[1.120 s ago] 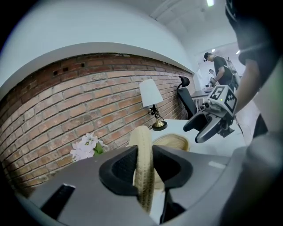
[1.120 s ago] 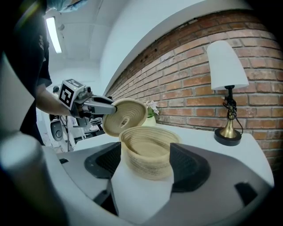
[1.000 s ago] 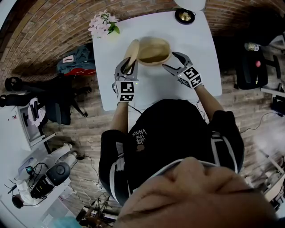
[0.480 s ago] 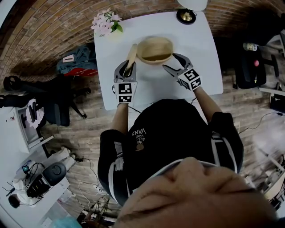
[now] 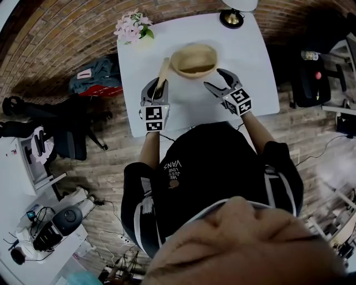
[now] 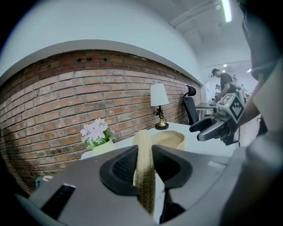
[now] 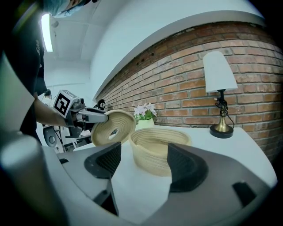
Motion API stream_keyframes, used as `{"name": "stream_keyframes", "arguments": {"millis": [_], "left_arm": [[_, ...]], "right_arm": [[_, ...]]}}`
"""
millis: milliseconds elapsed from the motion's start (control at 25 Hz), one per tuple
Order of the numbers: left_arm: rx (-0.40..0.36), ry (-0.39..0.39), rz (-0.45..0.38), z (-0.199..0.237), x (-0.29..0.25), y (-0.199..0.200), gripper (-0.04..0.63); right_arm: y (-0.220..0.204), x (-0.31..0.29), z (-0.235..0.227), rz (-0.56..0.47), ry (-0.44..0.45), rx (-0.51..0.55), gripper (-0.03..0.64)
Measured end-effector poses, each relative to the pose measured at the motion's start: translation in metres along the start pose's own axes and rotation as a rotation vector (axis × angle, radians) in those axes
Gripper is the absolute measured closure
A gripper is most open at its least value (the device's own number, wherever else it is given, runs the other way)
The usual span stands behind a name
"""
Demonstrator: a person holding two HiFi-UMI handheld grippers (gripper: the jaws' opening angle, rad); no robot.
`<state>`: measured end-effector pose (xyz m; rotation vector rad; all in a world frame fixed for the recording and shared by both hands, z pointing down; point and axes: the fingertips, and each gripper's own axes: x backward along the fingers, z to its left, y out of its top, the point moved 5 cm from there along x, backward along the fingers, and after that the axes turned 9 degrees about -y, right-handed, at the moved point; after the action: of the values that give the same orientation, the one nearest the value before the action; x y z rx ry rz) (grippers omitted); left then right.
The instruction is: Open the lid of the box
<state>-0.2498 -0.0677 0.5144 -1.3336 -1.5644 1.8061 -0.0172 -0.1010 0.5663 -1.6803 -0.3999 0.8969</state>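
The round woven box [image 5: 193, 60] stands open on the white table [image 5: 250, 67], its inside bare; it also shows in the right gripper view [image 7: 157, 148]. Its round woven lid [image 5: 162, 72] is held on edge to the left of the box, apart from it. My left gripper [image 5: 156, 90] is shut on the lid's rim [image 6: 144, 172], pads on both sides. In the right gripper view the lid [image 7: 112, 127] faces the camera. My right gripper [image 5: 218, 80] stands open just right of the box, nothing between its jaws [image 7: 143, 165].
A pot of pale flowers [image 5: 131, 29] stands at the table's far left corner and a brass-footed lamp [image 5: 232, 16] at the far right. Office chairs [image 5: 72, 133] and a bag lie on the brick floor to the left.
The left gripper has drawn the lid a little left and toward me, further off the box. The right gripper has stayed where it was.
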Motion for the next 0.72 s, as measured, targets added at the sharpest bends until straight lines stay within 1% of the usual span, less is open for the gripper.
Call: {"name": "stream_keyframes", "arguments": {"millis": [520,720], "left_arm": [[0.025,-0.026,-0.032,-0.005,0.027,-0.009,0.492],[0.018,-0.038,-0.049,-0.006,0.035,-0.005,0.492]], "right_arm": [[0.001,0.013,0.017,-0.02,-0.049,-0.037,0.301],[0.006,0.025,0.023,-0.039,-0.077,-0.062,0.302]]}}
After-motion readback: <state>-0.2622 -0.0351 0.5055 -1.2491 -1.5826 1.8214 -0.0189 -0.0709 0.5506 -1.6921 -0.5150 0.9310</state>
